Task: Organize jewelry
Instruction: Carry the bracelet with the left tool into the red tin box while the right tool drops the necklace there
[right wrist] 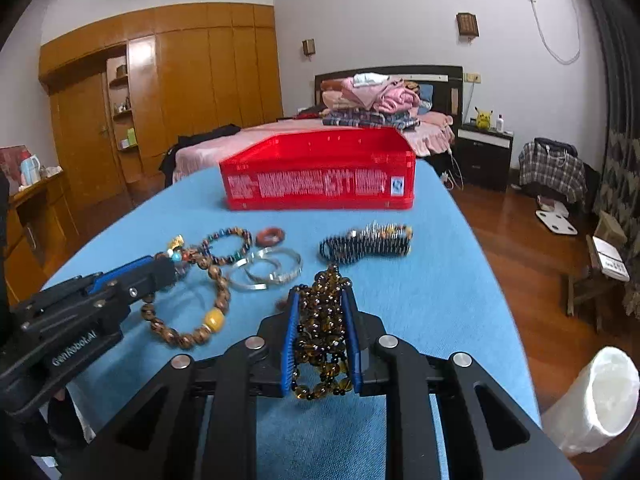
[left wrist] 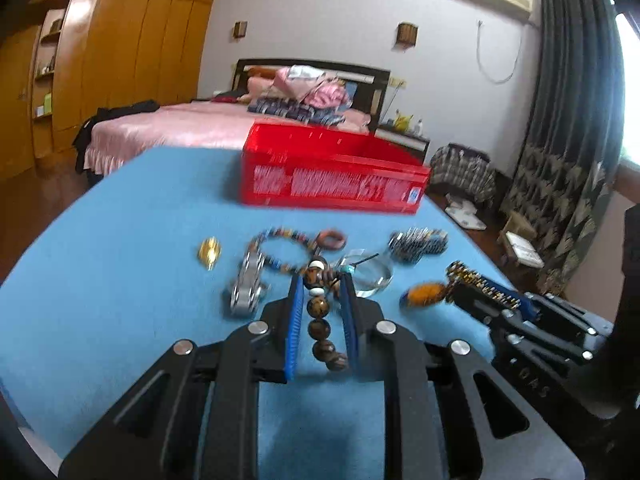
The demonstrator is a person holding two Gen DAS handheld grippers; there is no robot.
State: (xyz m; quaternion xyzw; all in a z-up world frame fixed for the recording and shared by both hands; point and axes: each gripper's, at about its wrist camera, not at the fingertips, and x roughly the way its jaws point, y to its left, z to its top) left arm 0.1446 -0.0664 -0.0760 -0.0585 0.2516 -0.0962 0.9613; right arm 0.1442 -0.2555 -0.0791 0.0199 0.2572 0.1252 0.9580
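My left gripper (left wrist: 320, 280) is shut on a brown wooden bead bracelet (left wrist: 320, 322) with a yellow bead (right wrist: 213, 319); the bracelet hangs down toward the blue table (left wrist: 120, 240). My right gripper (right wrist: 320, 298) is shut on a bunch of small amber beads (right wrist: 322, 332), also seen in the left wrist view (left wrist: 480, 286). A red box (right wrist: 320, 176) stands open at the far side of the table. Loose on the cloth lie a multicolour bead bracelet (right wrist: 226, 245), silver bangles (right wrist: 268, 268), a red-brown ring (right wrist: 271, 236) and a black-and-silver bracelet (right wrist: 366, 242).
A gold piece (left wrist: 209, 253), a silver watch-like piece (left wrist: 248, 286) and a clear bangle (left wrist: 372, 276) also lie on the table. The table's right edge drops to a wooden floor with a white bin (right wrist: 596, 396). A bed (right wrist: 320, 128) stands behind the box.
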